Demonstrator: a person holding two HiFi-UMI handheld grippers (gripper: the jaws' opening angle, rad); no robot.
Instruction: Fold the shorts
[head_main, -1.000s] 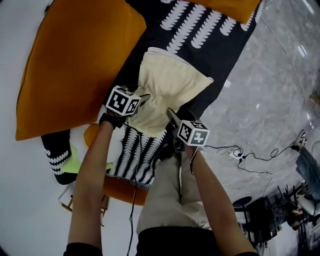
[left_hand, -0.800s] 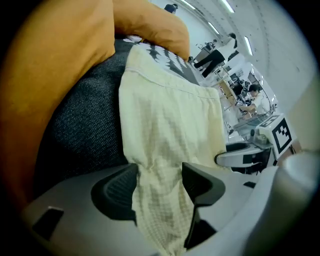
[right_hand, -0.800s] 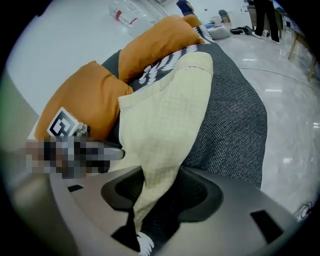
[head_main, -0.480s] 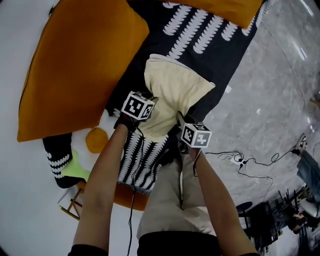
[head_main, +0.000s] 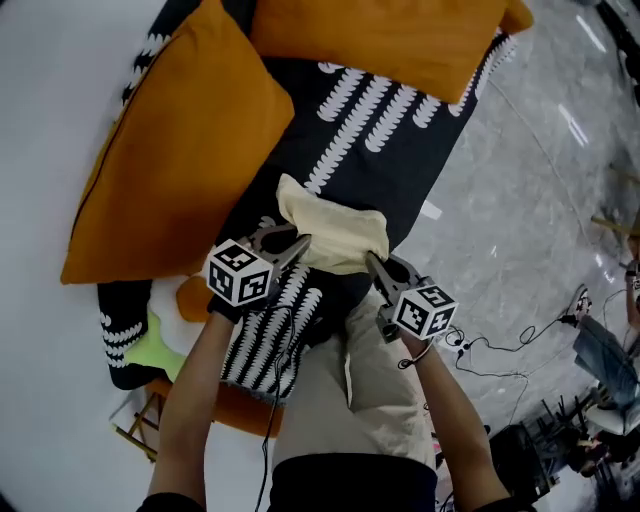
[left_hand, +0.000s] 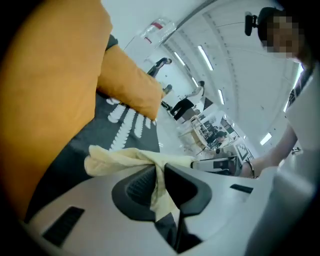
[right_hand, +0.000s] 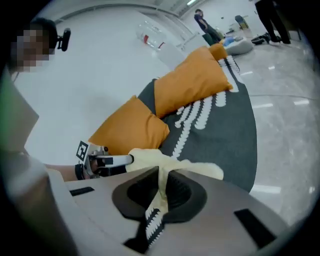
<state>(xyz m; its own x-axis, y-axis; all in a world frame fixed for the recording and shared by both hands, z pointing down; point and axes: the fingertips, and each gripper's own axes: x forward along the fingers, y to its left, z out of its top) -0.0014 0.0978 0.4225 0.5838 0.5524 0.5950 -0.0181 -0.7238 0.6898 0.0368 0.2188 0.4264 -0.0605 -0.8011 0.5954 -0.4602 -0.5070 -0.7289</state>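
In the head view, the cream fabric shorts (head_main: 335, 232) hang bunched between the left gripper (head_main: 290, 245) and the right gripper (head_main: 378, 268), raised above the near edge of the black mat with rows of white leaf marks (head_main: 400, 140). A big orange cushion (head_main: 170, 150) lies along the mat's left edge. We judge the paired hold at two ends is there so the cloth can be carried over as one straight edge, which a fold needs. In the left gripper view, the dark ribbed pads are clenched on a thin pleat of cream cloth. These jaws have just been closing, with the shorts between them, and the rest of the garment trails off toward the mat's middle. The other gripper shows at the far end of the same cloth. In the right gripper view, its jaws are likewise pressed together on a pinch of the shorts — the fabric runs from there across to the left gripper (right_hand: 107, 160), sagging a little rather than taut.
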